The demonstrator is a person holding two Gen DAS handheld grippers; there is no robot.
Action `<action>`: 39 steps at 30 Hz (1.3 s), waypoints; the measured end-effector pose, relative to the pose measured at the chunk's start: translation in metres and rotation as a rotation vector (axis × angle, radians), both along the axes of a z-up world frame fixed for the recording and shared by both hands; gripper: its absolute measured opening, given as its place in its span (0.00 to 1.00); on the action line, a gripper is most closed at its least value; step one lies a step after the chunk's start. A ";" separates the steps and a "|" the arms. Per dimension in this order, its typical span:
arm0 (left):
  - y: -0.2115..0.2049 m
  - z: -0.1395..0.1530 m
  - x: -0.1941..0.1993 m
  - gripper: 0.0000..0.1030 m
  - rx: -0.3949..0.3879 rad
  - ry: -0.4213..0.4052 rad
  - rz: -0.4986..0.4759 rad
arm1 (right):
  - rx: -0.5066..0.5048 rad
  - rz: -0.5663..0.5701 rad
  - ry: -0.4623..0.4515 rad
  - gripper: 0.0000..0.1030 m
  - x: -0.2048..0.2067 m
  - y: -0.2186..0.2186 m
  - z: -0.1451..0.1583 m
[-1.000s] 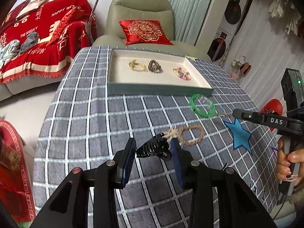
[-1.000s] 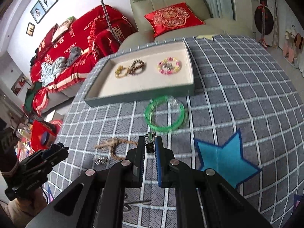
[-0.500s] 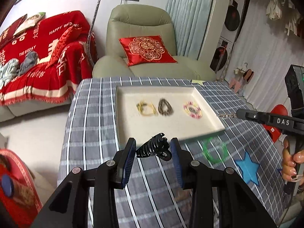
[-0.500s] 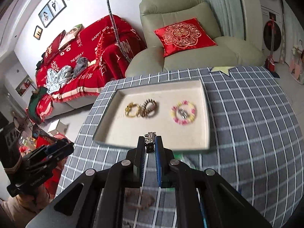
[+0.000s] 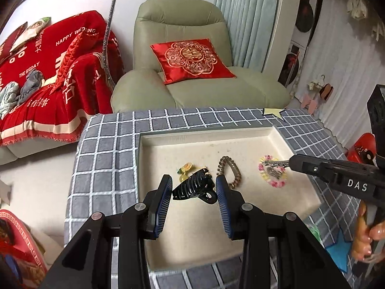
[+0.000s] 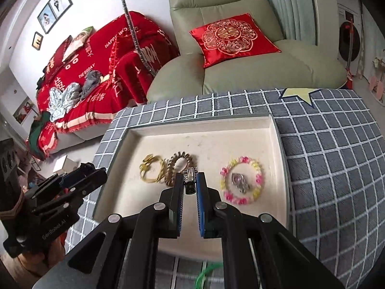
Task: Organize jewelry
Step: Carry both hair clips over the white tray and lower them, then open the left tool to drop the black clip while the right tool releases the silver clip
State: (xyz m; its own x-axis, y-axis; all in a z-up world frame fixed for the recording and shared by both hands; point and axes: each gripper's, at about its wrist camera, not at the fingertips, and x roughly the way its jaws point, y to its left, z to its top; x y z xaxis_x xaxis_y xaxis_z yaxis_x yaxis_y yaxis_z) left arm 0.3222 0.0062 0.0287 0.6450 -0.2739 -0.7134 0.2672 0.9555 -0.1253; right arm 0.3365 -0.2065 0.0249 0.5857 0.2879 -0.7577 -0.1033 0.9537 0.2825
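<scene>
- Two tools are in view, one per hand, both held over the tray [image 5: 300,200].
- One tray, cream inside with a grey-green outer wall, sits on the checked surface [image 6: 336,168].
- Four pieces lie in the tray: a yellow band [image 6: 150,168], a brown coil tie [image 6: 179,162] touching it, a pink-and-yellow bead ring [image 6: 240,180] well to the right, and a small silver piece [image 6: 239,181] inside that ring.
- The left tool [image 5: 193,190] is partly open, its two blue pads pressed against the ends of one black claw clip [image 5: 193,189], which hangs between them above the tray's middle, in front of the band and the coil tie.
- The right tool [image 6: 190,186] is nearly closed, pinching one small silver clip [image 6: 190,180] at the tips; the clip pokes out past the pads.
- In the right wrist view that clip lies over the gap between coil tie and bead ring; in the left wrist view its tip reaches over the bead ring.
- One green bangle [image 6: 204,277] shows only as a sliver on the surface below the tray's near wall, under the right tool.
- Two star patches are visible on the cloth: a pale one [image 6: 298,94] at the far edge, a blue one [image 5: 339,250] at the near right.
</scene>
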 end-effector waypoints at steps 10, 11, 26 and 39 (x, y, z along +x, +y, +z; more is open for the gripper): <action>-0.014 -0.040 0.028 0.52 0.052 0.063 0.026 | -0.027 -0.030 0.025 0.11 0.028 0.006 -0.035; -0.015 -0.043 0.029 0.52 0.055 0.071 0.025 | -0.029 -0.030 0.030 0.11 0.028 0.005 -0.039; -0.024 -0.067 0.029 0.53 0.116 0.126 0.009 | -0.069 -0.023 0.100 0.11 0.026 0.005 -0.067; -0.031 -0.068 0.023 0.70 0.159 0.112 0.004 | 0.022 -0.031 0.048 0.71 0.008 0.001 -0.040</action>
